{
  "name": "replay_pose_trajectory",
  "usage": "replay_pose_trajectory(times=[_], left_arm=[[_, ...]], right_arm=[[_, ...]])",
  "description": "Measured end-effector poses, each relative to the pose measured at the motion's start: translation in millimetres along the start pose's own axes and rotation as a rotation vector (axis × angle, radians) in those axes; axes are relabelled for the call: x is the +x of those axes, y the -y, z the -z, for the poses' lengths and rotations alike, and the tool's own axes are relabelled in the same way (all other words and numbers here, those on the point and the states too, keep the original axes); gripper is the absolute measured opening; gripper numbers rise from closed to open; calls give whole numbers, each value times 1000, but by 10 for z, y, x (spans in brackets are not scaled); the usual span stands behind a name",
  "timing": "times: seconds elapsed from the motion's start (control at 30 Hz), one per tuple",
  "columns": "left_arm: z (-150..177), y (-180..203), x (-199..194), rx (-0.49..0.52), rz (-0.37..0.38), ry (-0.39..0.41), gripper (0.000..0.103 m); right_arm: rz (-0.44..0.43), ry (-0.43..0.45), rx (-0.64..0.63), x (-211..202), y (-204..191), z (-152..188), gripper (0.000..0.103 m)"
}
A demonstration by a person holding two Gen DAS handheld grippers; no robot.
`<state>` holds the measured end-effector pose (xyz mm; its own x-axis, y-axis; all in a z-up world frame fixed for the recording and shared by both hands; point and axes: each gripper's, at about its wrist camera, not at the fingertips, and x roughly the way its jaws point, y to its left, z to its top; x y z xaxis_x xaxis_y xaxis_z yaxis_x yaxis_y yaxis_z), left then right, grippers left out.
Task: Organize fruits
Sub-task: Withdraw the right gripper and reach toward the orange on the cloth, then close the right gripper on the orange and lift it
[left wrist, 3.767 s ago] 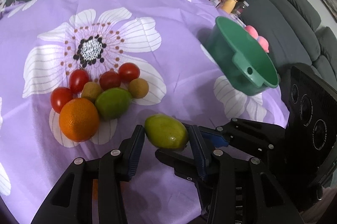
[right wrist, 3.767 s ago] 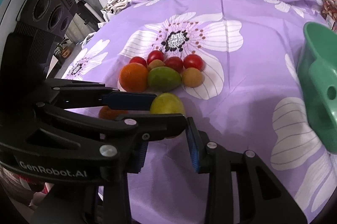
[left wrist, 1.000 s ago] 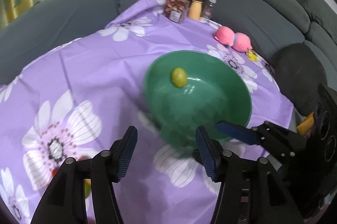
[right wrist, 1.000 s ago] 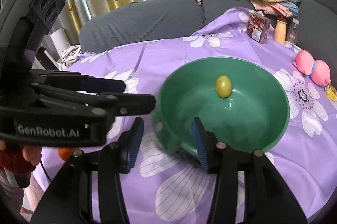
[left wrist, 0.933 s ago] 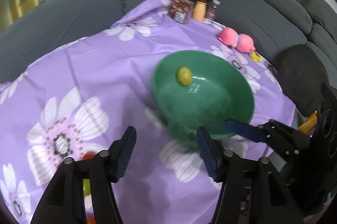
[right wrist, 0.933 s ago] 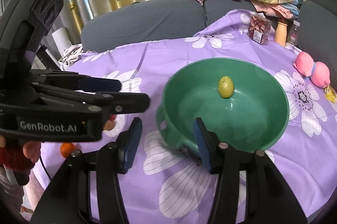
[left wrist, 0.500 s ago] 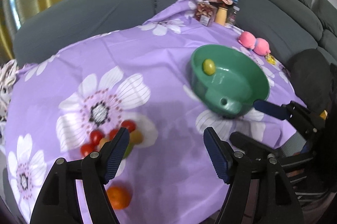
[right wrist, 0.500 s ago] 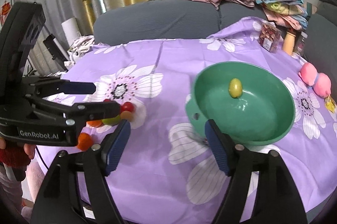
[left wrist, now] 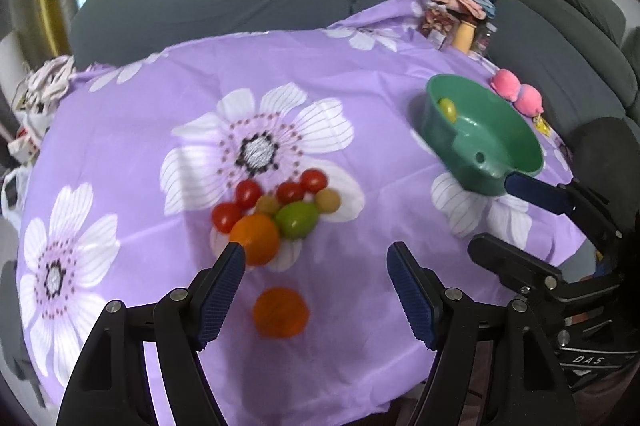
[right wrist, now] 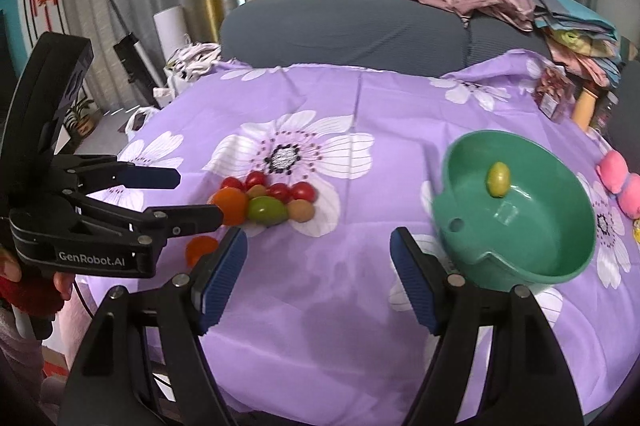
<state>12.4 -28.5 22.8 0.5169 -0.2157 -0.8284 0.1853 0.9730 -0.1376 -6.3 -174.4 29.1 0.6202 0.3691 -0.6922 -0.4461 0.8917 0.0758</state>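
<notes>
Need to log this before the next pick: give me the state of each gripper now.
Left gripper: open, holding nothing.
Right gripper: open, holding nothing.

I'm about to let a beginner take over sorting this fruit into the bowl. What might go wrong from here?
The lone orange sits near the table's front edge; a clumsy nudge might roll it off. The pile's fruits touch, so gripping the green mango may scatter the tomatoes. The green bowl sits near the table's right edge, so a hard drop could shift it.
</notes>
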Motion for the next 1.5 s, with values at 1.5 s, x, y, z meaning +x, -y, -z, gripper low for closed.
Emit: replay_pose_trajectory(times=[1.5], left_arm=[[442,-470,310,-79,138,-104,73]], right_arm=[[-232,-276,-94,959,-693,340,74]])
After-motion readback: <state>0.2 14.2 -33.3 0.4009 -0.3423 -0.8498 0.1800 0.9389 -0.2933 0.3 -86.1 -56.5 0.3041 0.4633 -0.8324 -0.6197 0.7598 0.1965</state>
